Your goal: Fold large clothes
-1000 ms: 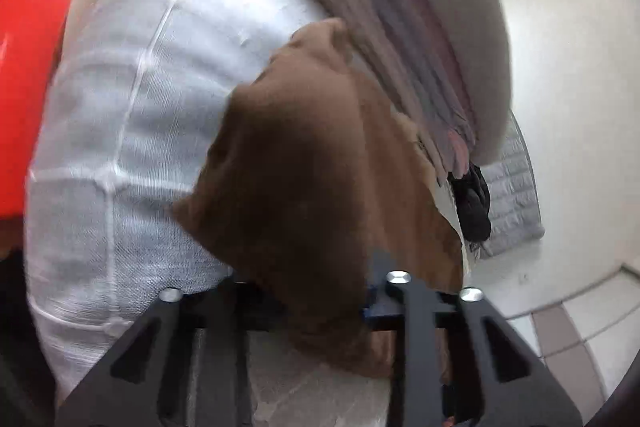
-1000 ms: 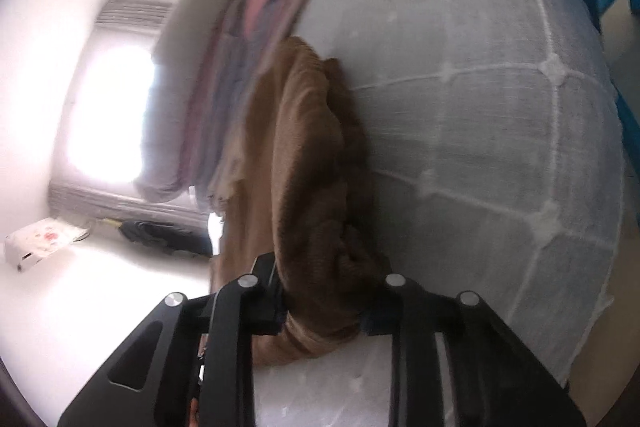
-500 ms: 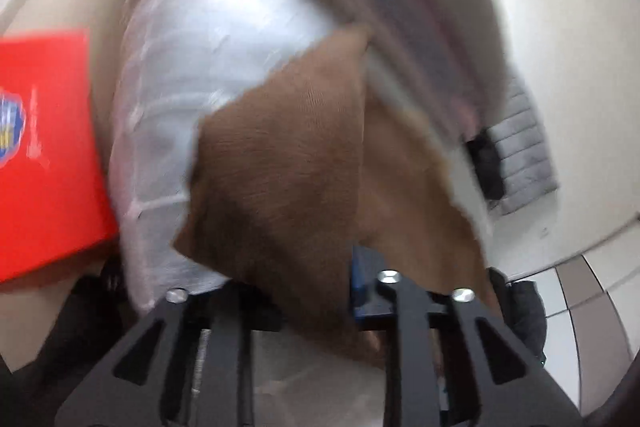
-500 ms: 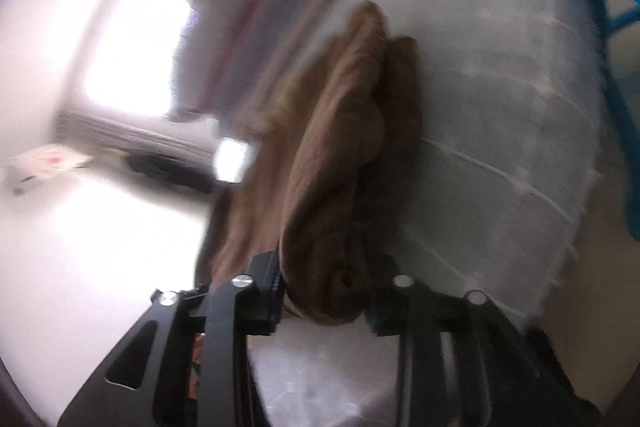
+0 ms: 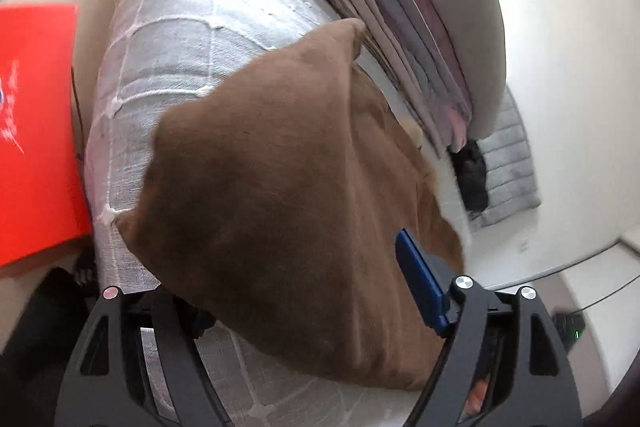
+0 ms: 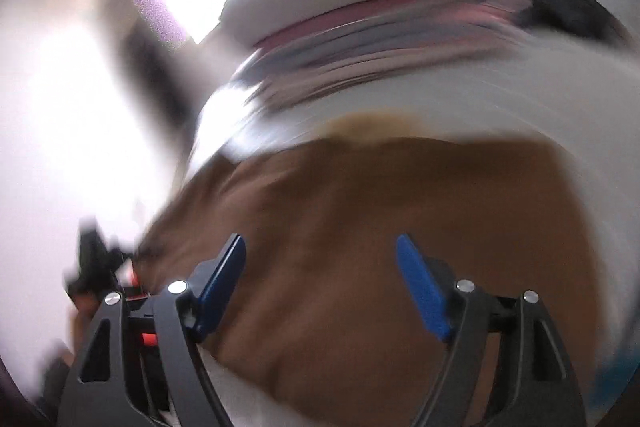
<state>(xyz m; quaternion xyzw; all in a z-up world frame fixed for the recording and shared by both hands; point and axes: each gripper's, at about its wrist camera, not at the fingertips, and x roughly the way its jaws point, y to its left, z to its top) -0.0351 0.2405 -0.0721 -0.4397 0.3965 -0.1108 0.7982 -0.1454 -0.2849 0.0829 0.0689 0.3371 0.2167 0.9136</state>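
A folded brown garment [image 5: 280, 195] lies on the grey checked bed cover [image 5: 176, 39]. In the left wrist view my left gripper [image 5: 316, 291] is open wide, and the garment's near edge lies between its fingers; only the right blue pad [image 5: 420, 287] shows. In the blurred right wrist view the same brown garment [image 6: 380, 227] lies flat below my right gripper [image 6: 320, 275], which is open with both blue pads clear of the cloth.
A stack of folded grey and pink clothes [image 5: 432, 27] sits on the bed beyond the garment, and also shows in the right wrist view [image 6: 380, 27]. A red box [image 5: 36, 131] stands left of the bed. A grey mat [image 5: 508, 163] lies on the floor at right.
Both grippers have opened and let go of the brown garment, which now lies folded on the bed. The right gripper is swinging fast, blurring its view.
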